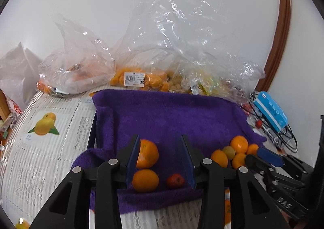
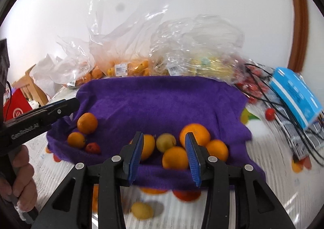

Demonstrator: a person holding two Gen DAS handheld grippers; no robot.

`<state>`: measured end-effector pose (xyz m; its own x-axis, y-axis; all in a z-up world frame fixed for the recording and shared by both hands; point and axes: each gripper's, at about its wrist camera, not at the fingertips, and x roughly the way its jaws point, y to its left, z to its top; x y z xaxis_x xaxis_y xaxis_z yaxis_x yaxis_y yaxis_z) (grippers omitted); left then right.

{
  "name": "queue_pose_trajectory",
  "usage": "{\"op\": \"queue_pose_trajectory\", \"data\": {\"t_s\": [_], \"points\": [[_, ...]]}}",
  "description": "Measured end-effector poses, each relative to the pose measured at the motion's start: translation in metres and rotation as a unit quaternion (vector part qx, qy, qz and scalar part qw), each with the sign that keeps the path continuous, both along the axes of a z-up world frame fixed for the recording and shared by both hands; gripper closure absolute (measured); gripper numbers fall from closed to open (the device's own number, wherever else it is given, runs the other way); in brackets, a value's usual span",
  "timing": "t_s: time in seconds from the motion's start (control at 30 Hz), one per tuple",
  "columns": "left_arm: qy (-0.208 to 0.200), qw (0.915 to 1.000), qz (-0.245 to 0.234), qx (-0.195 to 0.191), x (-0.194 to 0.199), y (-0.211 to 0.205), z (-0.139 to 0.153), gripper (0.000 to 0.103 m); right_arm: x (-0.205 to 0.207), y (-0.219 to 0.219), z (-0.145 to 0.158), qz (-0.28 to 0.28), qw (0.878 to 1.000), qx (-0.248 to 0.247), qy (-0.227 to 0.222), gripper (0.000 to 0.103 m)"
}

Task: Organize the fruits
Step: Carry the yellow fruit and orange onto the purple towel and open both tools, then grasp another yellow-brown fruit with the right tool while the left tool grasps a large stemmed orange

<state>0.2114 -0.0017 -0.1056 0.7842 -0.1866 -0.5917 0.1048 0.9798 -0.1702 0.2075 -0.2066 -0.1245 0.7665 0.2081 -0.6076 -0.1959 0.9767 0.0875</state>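
Note:
A purple towel (image 1: 168, 115) (image 2: 162, 103) lies on the table with fruit on it. In the left wrist view my left gripper (image 1: 160, 158) is open above a large orange (image 1: 147, 154), a smaller orange (image 1: 145, 180) and a small red fruit (image 1: 175, 181). A cluster of oranges (image 1: 239, 144) with a greenish fruit (image 1: 228, 152) lies at the right. In the right wrist view my right gripper (image 2: 165, 156) is open over that cluster: oranges (image 2: 175, 157) (image 2: 195, 133) and a yellow-green fruit (image 2: 166, 142). The left gripper (image 2: 66, 105) shows at the left.
Clear plastic bags of fruit (image 1: 139, 79) (image 2: 129, 67) stand behind the towel against the wall. A blue box (image 1: 271, 111) (image 2: 295, 97) with black cables lies at the right. The tablecloth (image 1: 46, 123) has printed fruit pictures. Boxes sit at the far left.

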Motion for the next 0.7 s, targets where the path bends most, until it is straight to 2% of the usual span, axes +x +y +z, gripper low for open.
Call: {"op": "queue_pose_trajectory", "data": {"t_s": [0.17,0.27,0.5,0.7], "points": [[0.008,1.0,-0.006,0.0,-0.015,0.002,-0.005,0.065,-0.032,-0.006,-0.005,-0.006,1.0,-0.015,0.001,0.061],[0.008,0.9999,-0.007,-0.002,-0.024,0.003,-0.007,0.065,-0.042,-0.011,-0.012,-0.014,1.0,0.001,0.02,0.061],[0.012,0.9999,-0.006,-0.004,-0.047,0.01,-0.02,0.065,-0.058,-0.006,-0.022,0.0,0.999,0.017,0.034,0.061],[0.021,0.9993,-0.01,-0.03,-0.047,0.018,-0.022,0.063,-0.057,0.004,-0.04,0.01,0.998,0.016,0.056,0.065]]}}
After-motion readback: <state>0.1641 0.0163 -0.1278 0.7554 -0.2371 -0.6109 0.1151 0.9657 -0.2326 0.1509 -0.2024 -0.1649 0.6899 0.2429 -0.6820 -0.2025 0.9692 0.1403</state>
